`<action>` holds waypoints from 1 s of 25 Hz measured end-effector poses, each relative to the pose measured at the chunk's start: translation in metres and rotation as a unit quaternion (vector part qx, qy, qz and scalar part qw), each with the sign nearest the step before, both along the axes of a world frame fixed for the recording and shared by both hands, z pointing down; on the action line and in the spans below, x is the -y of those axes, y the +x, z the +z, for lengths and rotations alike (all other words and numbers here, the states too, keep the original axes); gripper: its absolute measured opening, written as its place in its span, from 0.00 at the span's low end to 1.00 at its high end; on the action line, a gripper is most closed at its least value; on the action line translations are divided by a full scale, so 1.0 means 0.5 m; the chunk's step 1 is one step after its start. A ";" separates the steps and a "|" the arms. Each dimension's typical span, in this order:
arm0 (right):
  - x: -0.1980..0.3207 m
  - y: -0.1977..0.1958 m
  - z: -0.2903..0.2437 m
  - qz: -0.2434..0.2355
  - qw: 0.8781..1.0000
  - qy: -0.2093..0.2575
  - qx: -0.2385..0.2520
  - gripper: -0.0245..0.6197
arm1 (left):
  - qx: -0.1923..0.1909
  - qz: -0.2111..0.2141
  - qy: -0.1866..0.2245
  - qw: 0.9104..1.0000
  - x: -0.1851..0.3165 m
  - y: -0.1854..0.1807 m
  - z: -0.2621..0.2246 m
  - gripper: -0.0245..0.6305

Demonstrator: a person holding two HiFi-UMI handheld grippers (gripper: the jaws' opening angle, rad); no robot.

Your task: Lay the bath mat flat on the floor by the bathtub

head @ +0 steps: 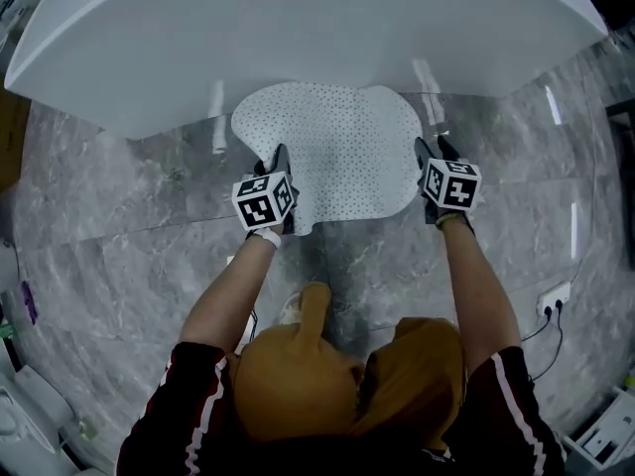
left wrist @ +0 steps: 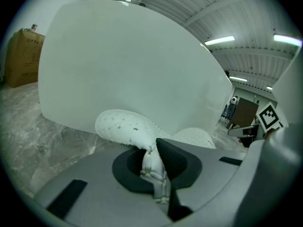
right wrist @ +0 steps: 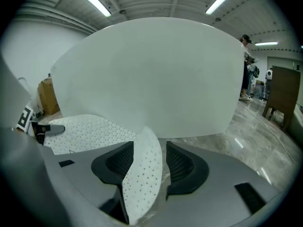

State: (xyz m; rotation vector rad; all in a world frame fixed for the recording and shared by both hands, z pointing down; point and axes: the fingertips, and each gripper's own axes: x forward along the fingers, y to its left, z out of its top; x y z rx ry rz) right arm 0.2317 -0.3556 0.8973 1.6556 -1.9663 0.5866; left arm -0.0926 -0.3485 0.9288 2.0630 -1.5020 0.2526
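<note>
The white perforated bath mat [head: 337, 147] lies on the grey marble floor against the white bathtub [head: 298, 28]. My left gripper [head: 279, 163] is shut on the mat's near left edge. In the left gripper view the mat [left wrist: 125, 126] is bunched and pinched between the dark pads, with the gripper [left wrist: 154, 163] low over the floor. My right gripper [head: 430, 153] stands at the mat's right edge. In the right gripper view its jaws [right wrist: 149, 163] stand open, and a flap of the mat [right wrist: 142, 174] rises loosely between the pads.
The bathtub wall [left wrist: 128, 65] fills the space just ahead of both grippers. A cardboard box [left wrist: 21, 56] stands at the far left. A socket with cables [head: 554, 297] is on the floor at the right. A brown cabinet [right wrist: 279, 98] and a person [right wrist: 246, 46] are beyond the tub.
</note>
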 end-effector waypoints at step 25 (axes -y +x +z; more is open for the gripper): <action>-0.125 -0.143 -0.017 -0.013 0.994 0.018 0.108 0.38 | 0.122 -0.055 0.023 0.991 -0.019 -0.170 0.017 0.24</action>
